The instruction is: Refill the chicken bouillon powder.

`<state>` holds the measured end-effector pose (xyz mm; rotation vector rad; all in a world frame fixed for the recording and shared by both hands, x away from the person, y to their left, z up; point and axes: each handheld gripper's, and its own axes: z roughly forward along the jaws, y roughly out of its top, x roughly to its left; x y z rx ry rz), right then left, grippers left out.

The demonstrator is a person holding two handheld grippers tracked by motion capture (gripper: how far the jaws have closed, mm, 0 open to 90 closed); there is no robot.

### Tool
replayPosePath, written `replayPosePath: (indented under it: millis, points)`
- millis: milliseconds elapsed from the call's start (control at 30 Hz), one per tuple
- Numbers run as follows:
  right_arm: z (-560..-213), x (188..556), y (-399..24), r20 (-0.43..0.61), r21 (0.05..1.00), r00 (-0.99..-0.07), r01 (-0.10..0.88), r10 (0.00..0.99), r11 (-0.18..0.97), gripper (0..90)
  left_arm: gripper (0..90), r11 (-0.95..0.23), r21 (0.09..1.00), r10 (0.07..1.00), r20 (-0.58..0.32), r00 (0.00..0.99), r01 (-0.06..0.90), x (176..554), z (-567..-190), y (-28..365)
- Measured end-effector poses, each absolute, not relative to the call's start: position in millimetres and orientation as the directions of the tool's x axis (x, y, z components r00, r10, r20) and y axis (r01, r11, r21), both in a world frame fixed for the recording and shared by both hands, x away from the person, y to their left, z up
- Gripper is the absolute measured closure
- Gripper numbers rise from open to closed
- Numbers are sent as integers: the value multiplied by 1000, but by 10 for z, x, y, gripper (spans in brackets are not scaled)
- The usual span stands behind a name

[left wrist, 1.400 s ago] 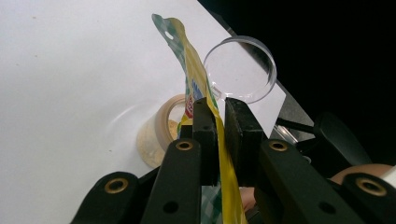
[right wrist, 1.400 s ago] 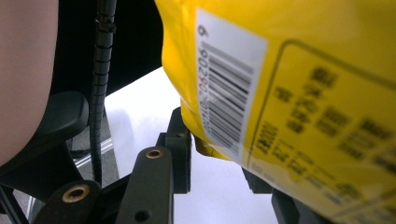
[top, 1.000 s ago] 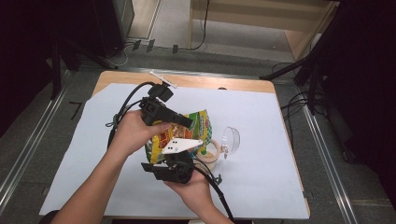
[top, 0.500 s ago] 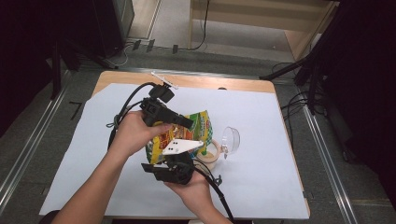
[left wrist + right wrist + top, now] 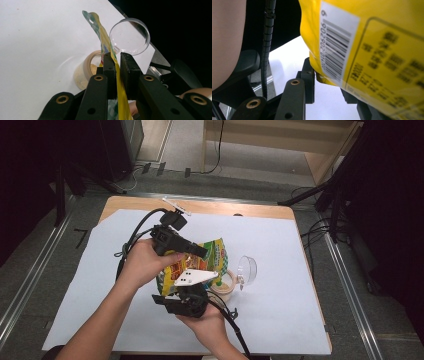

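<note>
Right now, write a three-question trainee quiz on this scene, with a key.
1. True or false: the left gripper has its jaws closed on the yellow snack bag.
2. What stands on the white sheet under the bag's upper end? A) a small round tub of pale powder B) a mug C) a spoon
3. Fill in: beside the tub lies its clear ____.

Key: 1 true: the bag's thin edge is pinched between them. 2 A. 3 lid.
</note>
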<state>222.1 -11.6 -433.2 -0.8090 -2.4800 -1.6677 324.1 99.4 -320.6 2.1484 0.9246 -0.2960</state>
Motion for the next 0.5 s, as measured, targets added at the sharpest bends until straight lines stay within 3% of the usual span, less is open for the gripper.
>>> replayPosePath:
  millis: [500]
  points:
    - [-4314,2210,-110,323,849,-864,445,387,284,697,837,-448,554,526,-472,708,702,3246,-3204,1009]
